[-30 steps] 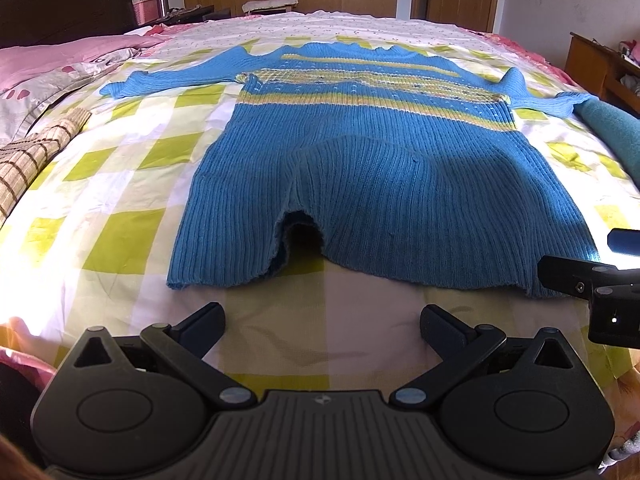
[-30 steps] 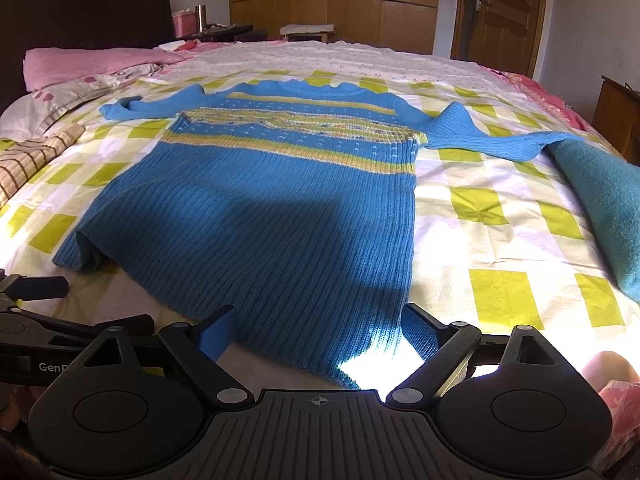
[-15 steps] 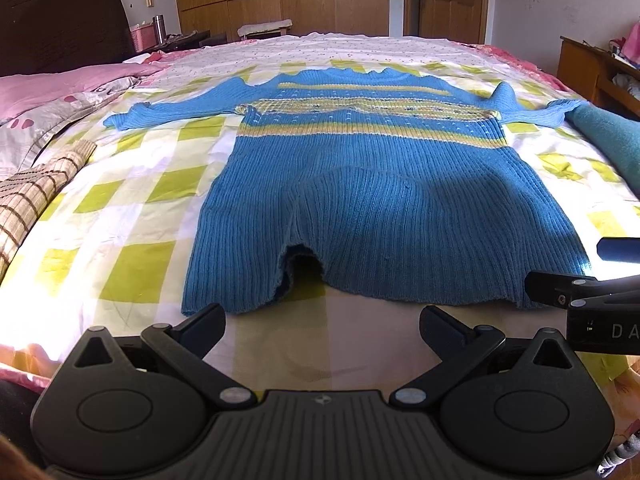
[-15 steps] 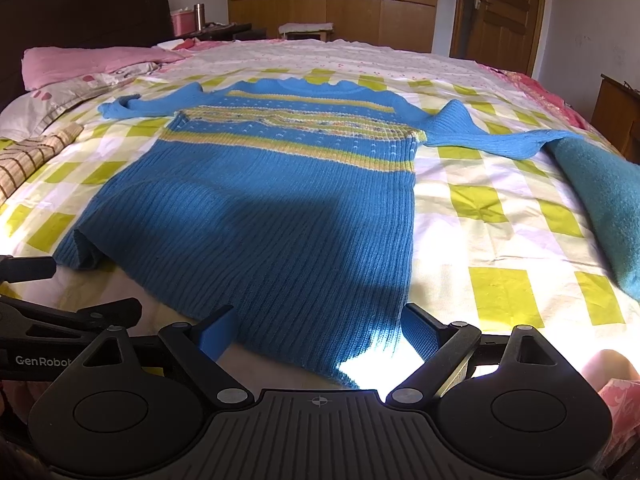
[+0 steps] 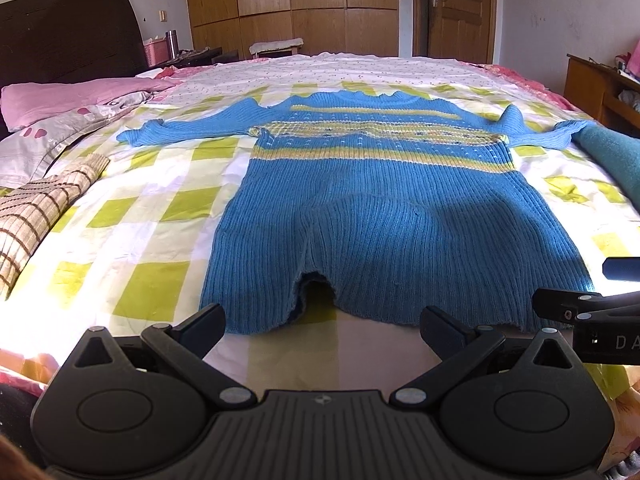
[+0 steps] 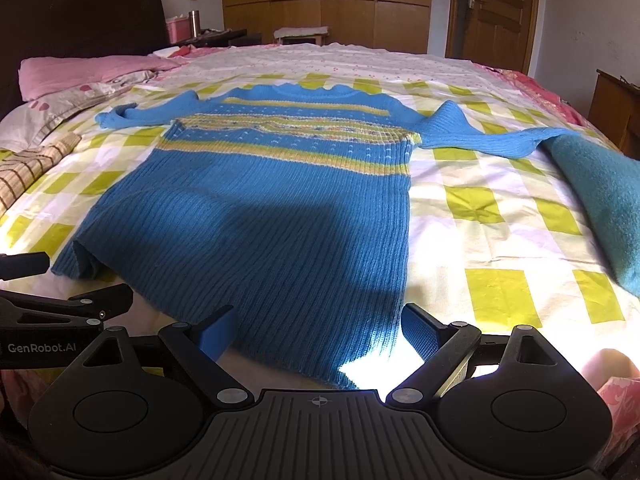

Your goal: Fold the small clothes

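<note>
Ribbed blue knit sweater [image 5: 384,216], yellow patterned bands across chest, lies flat on bed [image 5: 132,216], sleeves spread, hem rucked. Checked green-and-white sheet; wooden wardrobe [image 5: 292,4] behind. Left gripper [image 5: 322,326] and right gripper [image 6: 316,328] low at hem, fingers spread wide, holding nothing.

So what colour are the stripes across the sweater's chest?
Yellow, on the blue sweater; clearest in the left wrist view.
</note>
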The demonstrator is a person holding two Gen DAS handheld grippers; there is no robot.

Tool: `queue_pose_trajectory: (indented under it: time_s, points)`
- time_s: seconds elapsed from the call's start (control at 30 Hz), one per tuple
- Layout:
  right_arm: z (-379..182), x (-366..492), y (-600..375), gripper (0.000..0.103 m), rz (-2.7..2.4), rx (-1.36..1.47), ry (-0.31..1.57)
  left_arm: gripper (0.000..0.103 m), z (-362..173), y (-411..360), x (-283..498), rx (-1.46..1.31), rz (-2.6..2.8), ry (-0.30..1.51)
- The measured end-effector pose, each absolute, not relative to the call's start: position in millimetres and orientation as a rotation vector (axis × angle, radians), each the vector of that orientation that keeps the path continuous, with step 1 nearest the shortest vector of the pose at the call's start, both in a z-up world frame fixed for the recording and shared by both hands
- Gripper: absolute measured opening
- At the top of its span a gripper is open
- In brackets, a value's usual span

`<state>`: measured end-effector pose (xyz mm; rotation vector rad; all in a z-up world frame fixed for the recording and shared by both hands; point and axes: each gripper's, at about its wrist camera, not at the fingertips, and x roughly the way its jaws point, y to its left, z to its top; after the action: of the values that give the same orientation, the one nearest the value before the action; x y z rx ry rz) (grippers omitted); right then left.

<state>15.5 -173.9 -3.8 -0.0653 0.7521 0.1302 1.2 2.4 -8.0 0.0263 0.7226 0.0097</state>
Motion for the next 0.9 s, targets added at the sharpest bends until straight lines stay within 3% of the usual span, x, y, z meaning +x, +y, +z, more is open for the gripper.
queue_pose_trajectory:
  time_s: [0.9]
  points:
    - [36, 24, -191, 0.089, 0.139, -0.064, 0.648, 0.103, 26, -9, 26, 0.031, -0.028, 0.711]
